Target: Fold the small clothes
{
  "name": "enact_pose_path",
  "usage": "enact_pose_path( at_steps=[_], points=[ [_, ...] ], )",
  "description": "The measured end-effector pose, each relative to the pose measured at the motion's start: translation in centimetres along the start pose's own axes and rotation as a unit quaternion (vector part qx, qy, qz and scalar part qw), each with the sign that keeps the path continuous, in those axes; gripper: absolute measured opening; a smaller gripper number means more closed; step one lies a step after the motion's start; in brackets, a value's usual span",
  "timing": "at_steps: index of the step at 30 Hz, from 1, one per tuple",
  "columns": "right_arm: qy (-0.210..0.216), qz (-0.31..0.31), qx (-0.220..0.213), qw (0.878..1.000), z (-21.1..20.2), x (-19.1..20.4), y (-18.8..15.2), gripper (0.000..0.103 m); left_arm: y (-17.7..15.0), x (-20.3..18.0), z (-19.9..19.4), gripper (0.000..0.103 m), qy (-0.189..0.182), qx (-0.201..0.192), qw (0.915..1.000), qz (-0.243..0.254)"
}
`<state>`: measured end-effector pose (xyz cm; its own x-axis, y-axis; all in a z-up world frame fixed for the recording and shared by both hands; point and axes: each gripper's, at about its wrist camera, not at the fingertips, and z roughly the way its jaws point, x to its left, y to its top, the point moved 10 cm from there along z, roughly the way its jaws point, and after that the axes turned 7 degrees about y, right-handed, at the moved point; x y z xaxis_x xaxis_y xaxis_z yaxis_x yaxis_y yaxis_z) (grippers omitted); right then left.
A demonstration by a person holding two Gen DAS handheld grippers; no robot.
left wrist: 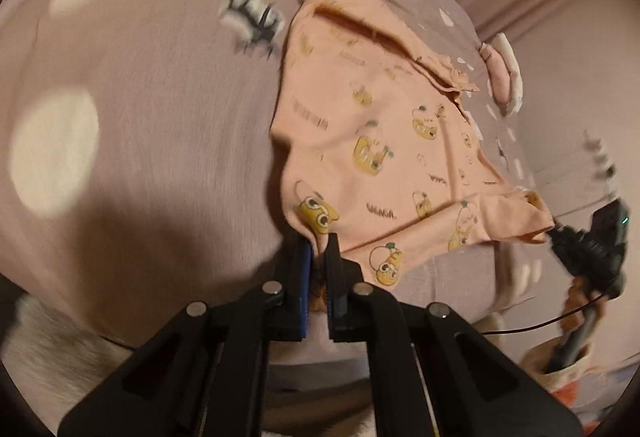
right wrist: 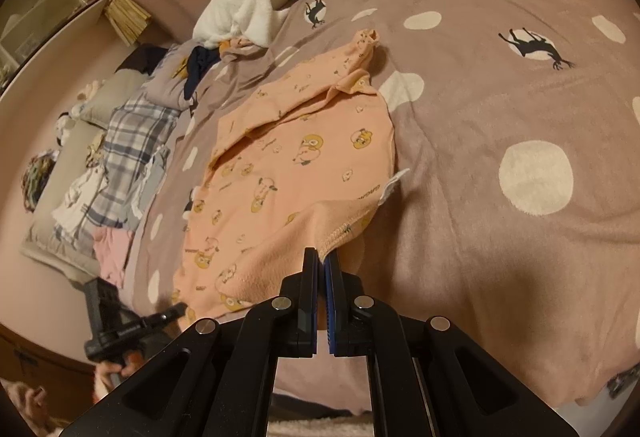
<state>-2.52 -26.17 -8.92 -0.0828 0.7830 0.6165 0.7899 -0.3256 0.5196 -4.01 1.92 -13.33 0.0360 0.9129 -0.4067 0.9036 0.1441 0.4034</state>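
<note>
Peach baby garment point(right wrist: 292, 173) spread on a dotted bed point(right wrist: 500, 109)
Left hand-held gripper point(left wrist: 318, 251) and right hand-held gripper point(right wrist: 323, 257) each clamp a near hem corner; bare cover lies right

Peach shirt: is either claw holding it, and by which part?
Both hold the peach shirt. The left claw pinches one corner of its near hem, and the right claw pinches the other corner, at the stitched edge.
</note>
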Motion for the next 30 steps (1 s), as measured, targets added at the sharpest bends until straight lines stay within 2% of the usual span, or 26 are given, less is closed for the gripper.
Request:
enact_pose_path(
  at_steps=[7,10,13,17,21,26,30],
  points=[
    [0.021,-0.003,-0.019,1.000,-0.5,1.0,1.0,0.005,4.3,-1.9,-3.5,0.005,-0.029,-0.045,0.9985,0.009],
    [0.032,-0.001,-0.021,0.999,-0.4,1.2,1.4,0.005,5.6,-2.8,-3.9,0.005,-0.046,-0.052,0.9976,0.003],
    [0.031,0.004,-0.021,0.999,-0.1,1.1,1.7,0.005,6.2,-3.5,-4.0,0.005,-0.046,-0.059,0.9972,0.006],
    [0.049,0.009,-0.023,0.999,-0.1,1.3,2.4,0.005,7.5,-4.2,-4.0,0.005,-0.072,-0.055,0.9958,-0.010],
    [0.075,0.017,-0.036,0.996,-0.2,1.9,4.5,0.005,9.9,-4.0,-4.0,0.005,-0.068,-0.068,0.9947,-0.035],
    [0.079,0.019,-0.040,0.996,0.9,2.3,7.3,0.005,13.4,-5.1,-3.4,0.005,-0.089,-0.073,0.9921,-0.049],
    [0.083,0.026,-0.042,0.995,2.2,2.0,9.8,0.005,16.8,-5.3,-1.9,0.005,-0.092,-0.071,0.9912,-0.064]
  ],
)
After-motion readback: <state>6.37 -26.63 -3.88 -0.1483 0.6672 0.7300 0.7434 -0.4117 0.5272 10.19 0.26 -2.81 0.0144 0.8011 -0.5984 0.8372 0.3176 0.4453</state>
